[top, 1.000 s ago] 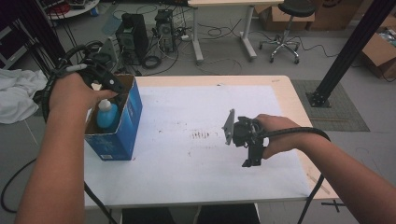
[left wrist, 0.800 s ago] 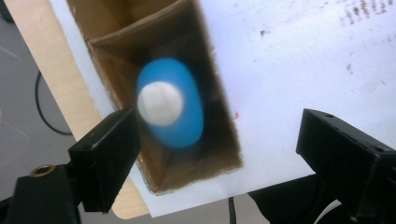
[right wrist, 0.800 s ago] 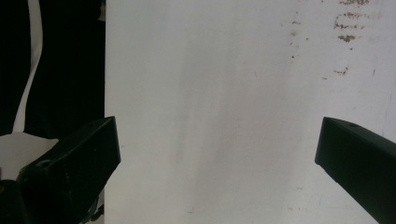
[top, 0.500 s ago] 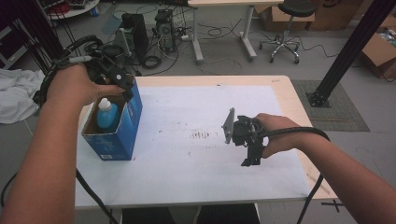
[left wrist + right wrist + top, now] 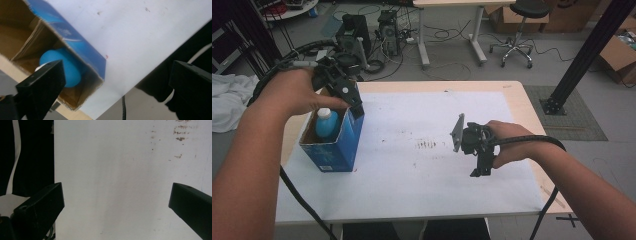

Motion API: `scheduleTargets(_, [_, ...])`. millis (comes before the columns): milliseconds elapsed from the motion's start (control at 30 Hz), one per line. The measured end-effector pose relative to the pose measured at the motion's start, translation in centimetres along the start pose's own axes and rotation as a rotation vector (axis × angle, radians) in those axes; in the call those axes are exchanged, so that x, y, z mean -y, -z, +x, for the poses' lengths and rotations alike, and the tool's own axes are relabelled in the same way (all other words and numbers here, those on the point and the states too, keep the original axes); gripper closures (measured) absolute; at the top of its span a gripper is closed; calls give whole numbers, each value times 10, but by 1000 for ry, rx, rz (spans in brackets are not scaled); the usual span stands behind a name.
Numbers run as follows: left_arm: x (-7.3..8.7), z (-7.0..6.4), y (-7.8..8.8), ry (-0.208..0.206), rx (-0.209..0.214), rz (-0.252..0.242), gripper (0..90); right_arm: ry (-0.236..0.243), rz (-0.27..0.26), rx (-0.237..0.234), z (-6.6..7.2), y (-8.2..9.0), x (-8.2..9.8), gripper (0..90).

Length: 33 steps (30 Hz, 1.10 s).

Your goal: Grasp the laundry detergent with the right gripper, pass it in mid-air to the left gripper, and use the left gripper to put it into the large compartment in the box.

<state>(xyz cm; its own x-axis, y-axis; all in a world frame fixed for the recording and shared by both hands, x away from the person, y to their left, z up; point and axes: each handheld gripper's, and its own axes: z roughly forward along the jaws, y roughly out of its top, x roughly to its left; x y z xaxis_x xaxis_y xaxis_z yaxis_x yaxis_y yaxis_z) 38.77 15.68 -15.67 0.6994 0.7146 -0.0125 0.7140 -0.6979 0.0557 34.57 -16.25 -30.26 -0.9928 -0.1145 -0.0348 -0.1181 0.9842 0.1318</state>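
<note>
The blue plastic bottle [image 5: 326, 123] stands inside the open blue cardboard box [image 5: 335, 145] near the desk's [image 5: 422, 195] left edge. The left claw [image 5: 347, 97], jaws just opened and empty, hovers above it; drop-off looks done, so withdrawing comes next. The right claw [image 5: 479, 162] waits spread mid-desk.

Both forearms bare, no sleeves; tongs [image 5: 349, 100] black, blocky jaws, black cables; grey three-cornered plate [image 5: 457, 132] on right.
</note>
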Motion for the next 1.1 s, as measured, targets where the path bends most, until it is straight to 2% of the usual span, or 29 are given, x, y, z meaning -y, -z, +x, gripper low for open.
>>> scheduleTargets(233, [-6,-19,-7,-159,6,9,2,-9,7,3,-1,3,0,0])
scheduleTargets(367, [-11,-34,-13,-274,5,19,1,-8,8,5,0,5,-1,0])
scheduleTargets(467, [-15,-53,-22,-423,2,47,2,-8,11,3,1,4,-1,0])
scheduleTargets(533, [-17,-65,-29,-501,-7,79,2,-10,11,4,0,4,0,0])
scheduleTargets(667, [-23,-80,-39,-561,-22,104,1,-14,11,4,0,4,0,0])
scheduleTargets(733, [-26,-87,-42,-607,-20,102,1,-13,10,4,0,4,-1,0])
scheduleTargets(867, [-31,-98,-48,-666,-16,103,1,-12,14,2,0,5,-3,0])
scheduleTargets(1033, [-34,-107,-56,-731,-17,99,1,-13,20,6,0,6,-3,0])
scheduleTargets(1100, [-35,-108,-58,-737,-16,107,1,-16,19,4,0,7,-2,0])
